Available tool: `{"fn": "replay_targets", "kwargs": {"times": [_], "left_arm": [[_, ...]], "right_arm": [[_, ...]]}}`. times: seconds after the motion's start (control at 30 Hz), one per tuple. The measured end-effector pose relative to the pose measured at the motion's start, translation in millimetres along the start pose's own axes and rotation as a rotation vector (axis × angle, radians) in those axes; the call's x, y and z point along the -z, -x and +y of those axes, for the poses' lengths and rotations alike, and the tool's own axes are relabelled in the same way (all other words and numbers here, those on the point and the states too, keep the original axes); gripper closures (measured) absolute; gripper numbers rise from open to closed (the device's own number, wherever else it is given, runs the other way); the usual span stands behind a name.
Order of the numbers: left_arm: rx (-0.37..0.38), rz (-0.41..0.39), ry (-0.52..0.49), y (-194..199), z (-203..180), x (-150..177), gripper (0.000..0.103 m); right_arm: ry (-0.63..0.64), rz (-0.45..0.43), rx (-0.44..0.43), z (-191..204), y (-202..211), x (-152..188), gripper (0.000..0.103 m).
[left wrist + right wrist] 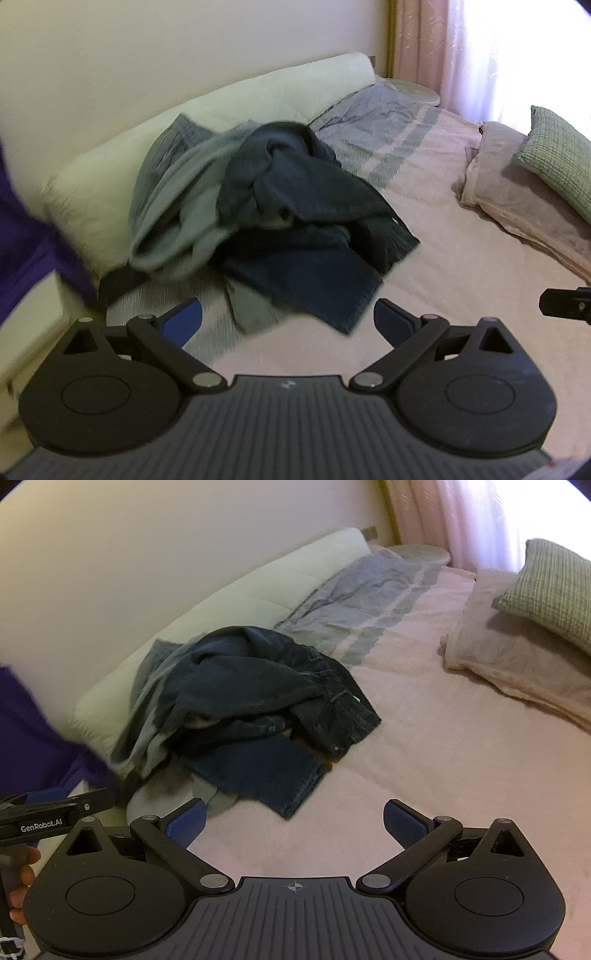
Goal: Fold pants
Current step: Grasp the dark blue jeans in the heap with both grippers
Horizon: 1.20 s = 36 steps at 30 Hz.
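Ahead of both released tools (288,319) (293,821), crumpled dark pants (258,701) lie on bed (443,775)

Home bedroom: bed (443,775), pillows (517,657), window curtain (461,517).

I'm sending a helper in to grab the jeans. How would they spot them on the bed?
On the pink bedspread, look at the crumpled clothes heap lying against the long cream bolster. The jeans are its dark blue denim top and front, stitched seams showing, unlike the pale grey garment bunched beside them.
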<state>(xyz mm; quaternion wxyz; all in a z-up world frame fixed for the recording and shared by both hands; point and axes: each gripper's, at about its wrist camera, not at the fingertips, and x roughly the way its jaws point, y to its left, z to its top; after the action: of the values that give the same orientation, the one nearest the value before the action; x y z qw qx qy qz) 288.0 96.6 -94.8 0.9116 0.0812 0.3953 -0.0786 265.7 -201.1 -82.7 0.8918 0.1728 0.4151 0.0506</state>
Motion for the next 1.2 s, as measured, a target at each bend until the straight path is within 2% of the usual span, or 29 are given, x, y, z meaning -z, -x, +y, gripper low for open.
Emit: {"fn": "replay_targets", "kwargs": {"times": [0.23,0.53,0.7,0.83,0.9,0.97,1.03,1.07,1.1,1.13,1.2], "left_arm": [[0.065,-0.035,-0.089,-79,28,-50,0.005],[0.083,-0.057,-0.191,-174,48,-101,0.004],[0.088,-0.007,-0.195,-227,61,-119,0.003],[0.131,0.087,-0.133,-267,67,-125,0.002],[0.123,0.117,-0.114,-282,66,-125,0.002],[0.092,0.105,-0.128,-288,63,-126,0.011],[0.079,0.083,-0.136,-287,62,-127,0.045],[0.092,0.087,-0.130,-286,62,-129,0.052],[0.107,0.081,-0.121,-283,63,-130,0.064],[0.119,0.071,-0.116,-279,65,-131,0.072],[0.147,0.050,-0.101,-270,69,-136,0.076]], "right_arm": [[-0.156,0.000,0.028,1,-72,-27,0.005],[-0.382,-0.002,0.083,-30,-135,-44,0.008],[-0.512,-0.022,0.124,-59,-161,-47,0.008],[-0.599,-0.013,0.143,-79,-182,-47,0.008],[-0.639,-0.001,0.141,-87,-192,-46,0.008],[-0.668,0.008,0.136,-94,-202,-46,0.008],[-0.689,0.006,0.131,-99,-209,-44,0.008],[-0.701,0.004,0.126,-102,-214,-44,0.008],[-0.718,0.001,0.118,-105,-219,-43,0.008],[-0.736,-0.003,0.109,-108,-225,-42,0.008],[-0.765,-0.013,0.086,-114,-241,-40,0.010]]}}
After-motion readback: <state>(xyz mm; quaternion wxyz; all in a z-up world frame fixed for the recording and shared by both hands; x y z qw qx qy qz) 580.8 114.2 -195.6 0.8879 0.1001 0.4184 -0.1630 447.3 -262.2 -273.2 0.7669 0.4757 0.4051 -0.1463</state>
